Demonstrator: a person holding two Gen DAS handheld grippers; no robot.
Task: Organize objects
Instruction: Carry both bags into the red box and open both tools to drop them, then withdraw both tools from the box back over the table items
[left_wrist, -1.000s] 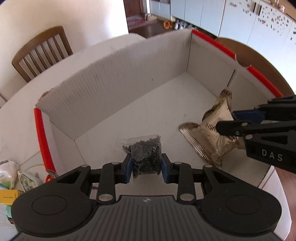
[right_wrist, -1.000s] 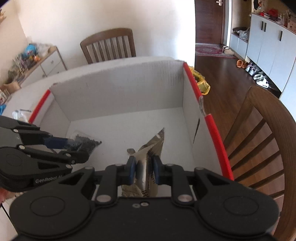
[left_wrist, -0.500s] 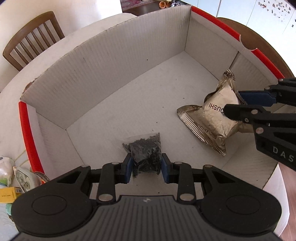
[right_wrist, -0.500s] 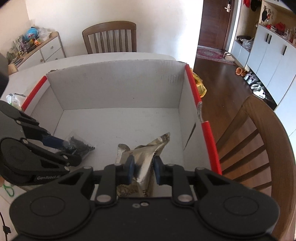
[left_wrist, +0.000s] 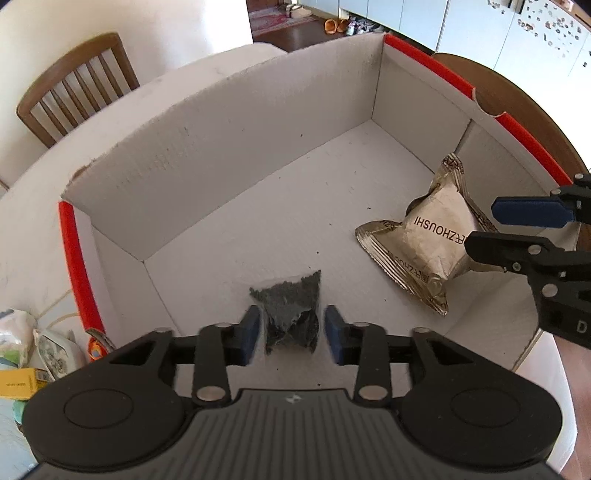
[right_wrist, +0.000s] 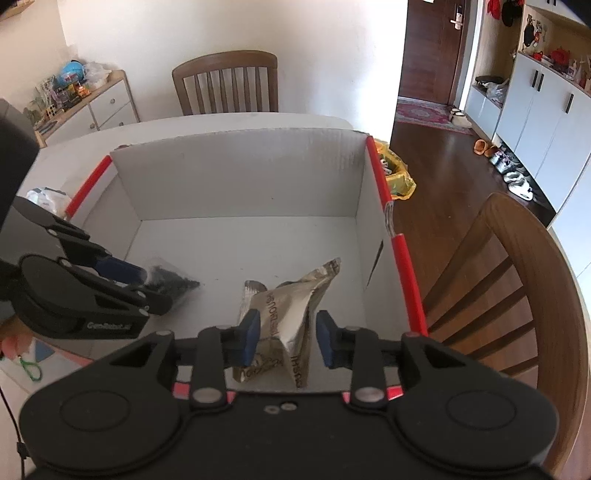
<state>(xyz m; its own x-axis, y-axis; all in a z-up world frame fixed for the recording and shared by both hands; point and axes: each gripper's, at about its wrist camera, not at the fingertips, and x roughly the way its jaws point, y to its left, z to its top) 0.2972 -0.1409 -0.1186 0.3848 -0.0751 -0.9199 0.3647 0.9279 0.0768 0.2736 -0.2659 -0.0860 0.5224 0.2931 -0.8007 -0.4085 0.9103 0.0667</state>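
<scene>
Corrugated white box (left_wrist: 229, 140) holds crinkled foil packet (left_wrist: 424, 236), clear granule bag (left_wrist: 291, 310).

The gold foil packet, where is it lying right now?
The gold foil packet lies on the floor of the cardboard box, near its right wall, between the open right claw fingers.

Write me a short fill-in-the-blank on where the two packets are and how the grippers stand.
1. The gold foil packet lies inside the ____ box.
2. The clear bag of dark bits sits between the ____ gripper's fingertips.
3. Both grippers, left and right, have their jaws ____.

Missing words: cardboard; left; open
</scene>
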